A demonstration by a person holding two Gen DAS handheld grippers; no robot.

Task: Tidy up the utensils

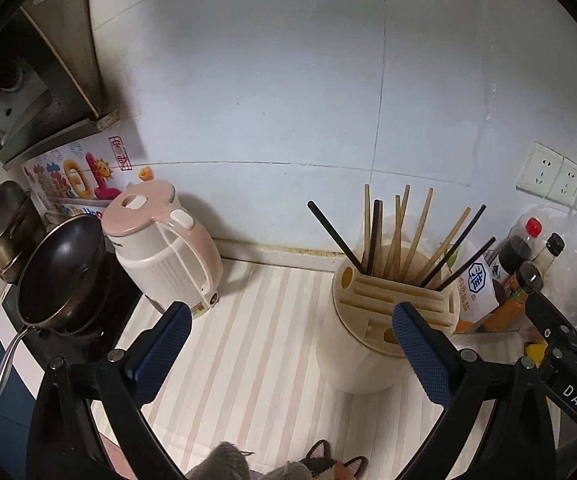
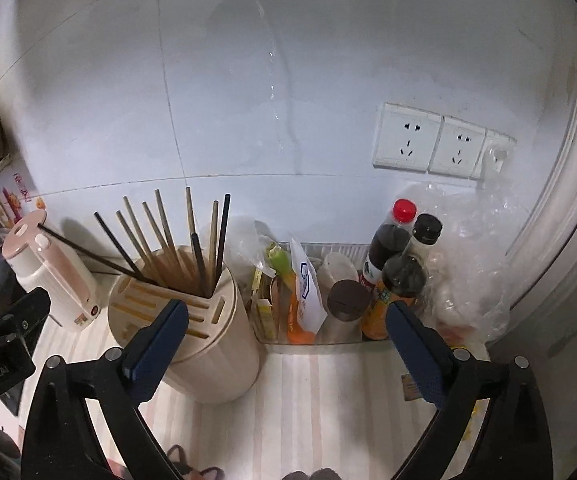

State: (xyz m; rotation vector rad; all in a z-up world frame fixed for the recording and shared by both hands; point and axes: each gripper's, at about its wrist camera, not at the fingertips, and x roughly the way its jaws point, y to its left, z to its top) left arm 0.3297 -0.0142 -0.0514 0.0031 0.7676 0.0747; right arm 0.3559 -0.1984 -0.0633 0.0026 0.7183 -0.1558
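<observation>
Wooden and black chopsticks (image 1: 404,240) stand bunched in the rear slot of the cream utensil holder (image 1: 368,344), which sits on the striped bench (image 1: 248,360) between the pink kettle (image 1: 168,256) on one side and the tray of sauce bottles (image 2: 392,264) on the other. The sticks lean fanwise, tips down and handles up; none lies loose on the visible bench surface. The left tongs (image 1: 288,352) hang spread wide with nothing between the blue pads, one pad overlapping the holder's front rim in the view, whether touching it or not I cannot tell. The right tongs (image 2: 284,344) are likewise spread wide and empty, framing the gap between the holder and the tray. Judged from this layout, the gathering of chopsticks into the holder appears complete or nearly so, since both tools are free and no stray utensil shows. What may remain is uncertain: the narrow knife slots in the holder's top look vacant, and the frying pan (image 1: 60,272) on the stove lies outside the sorted group.
</observation>
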